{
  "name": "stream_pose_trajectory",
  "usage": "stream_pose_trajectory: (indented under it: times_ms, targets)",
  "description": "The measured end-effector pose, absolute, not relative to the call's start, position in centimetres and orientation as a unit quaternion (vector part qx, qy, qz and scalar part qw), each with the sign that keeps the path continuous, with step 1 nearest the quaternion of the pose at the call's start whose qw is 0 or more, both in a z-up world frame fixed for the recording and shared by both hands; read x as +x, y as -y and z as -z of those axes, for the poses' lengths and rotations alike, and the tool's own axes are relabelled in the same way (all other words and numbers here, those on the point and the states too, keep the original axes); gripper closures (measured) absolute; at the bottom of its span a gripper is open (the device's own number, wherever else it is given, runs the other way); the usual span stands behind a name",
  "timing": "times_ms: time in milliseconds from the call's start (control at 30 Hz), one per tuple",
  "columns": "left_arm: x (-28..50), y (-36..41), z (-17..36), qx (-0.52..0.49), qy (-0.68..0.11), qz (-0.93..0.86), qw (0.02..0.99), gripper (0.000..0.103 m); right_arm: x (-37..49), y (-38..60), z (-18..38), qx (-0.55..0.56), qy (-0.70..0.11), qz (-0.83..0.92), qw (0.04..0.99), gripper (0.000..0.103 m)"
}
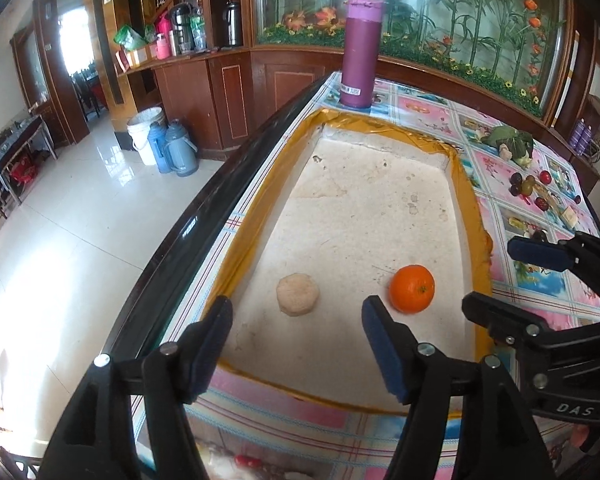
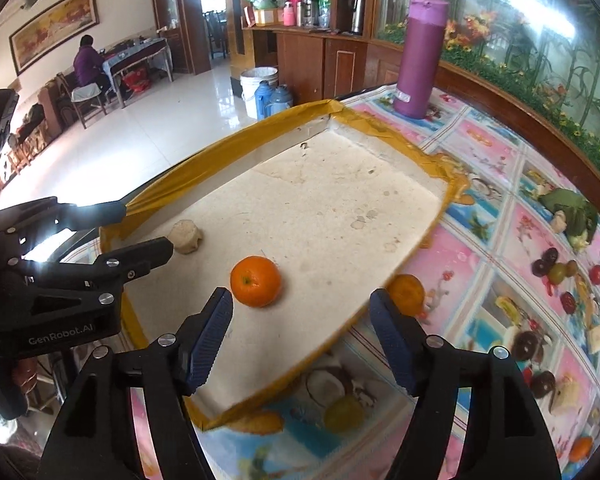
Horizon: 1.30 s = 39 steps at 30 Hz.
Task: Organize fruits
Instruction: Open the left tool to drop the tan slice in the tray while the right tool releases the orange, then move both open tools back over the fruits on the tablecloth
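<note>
I hold my left gripper (image 1: 296, 344) and right gripper (image 2: 300, 336) spread wide, both empty. The orange (image 2: 255, 281) sits in the tray (image 2: 236, 140), at 11 o'clock from my right gripper, the pale lump (image 2: 185, 236) farther toward 10.

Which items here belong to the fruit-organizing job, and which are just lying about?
Job items:
orange in the tray
pale round fruit in the tray
loose small fruits on the tablecloth
left gripper, right gripper, both open

Lying about:
purple flask
white bucket
blue thermos jugs
</note>
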<state>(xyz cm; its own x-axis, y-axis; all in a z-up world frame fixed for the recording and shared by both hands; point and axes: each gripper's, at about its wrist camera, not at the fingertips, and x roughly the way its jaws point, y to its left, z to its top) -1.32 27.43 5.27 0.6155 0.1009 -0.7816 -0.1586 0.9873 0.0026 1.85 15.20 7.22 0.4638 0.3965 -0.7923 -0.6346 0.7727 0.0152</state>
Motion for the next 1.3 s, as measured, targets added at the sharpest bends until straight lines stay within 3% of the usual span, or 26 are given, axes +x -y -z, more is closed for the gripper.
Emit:
stream_pose_trajectory:
  times_ms: [333, 467, 1000, 1300]
  targets:
    - [-2.6, -21.6, -6.6, -0.004, -0.412, -0.040, 0.910, 0.025, -0.9, -8.3, -8.3, -0.113, -0.415, -0.260, 0.865, 0.032]
    - [-2.6, -18.8, -6.8, 0.011, -0.413, -0.022, 0.911, 0.024, -2.0, -4.4, -8.4, -0.102, -0.414, -0.224, 0.876, 0.023]
    - [-1.5, -4.8, -6.5, 0.050, -0.430, 0.096, 0.896, 0.016, -5.3, 12.8, -8.8, -0.045, -0.406, -0.057, 0.911, 0.019]
    - [1.2, -0.2, -5.6, 0.053, -0.455, 0.111, 0.882, 0.013, -2.9, 22.0, -6.8, -0.006, -0.426, 0.005, 0.905, 0.019]
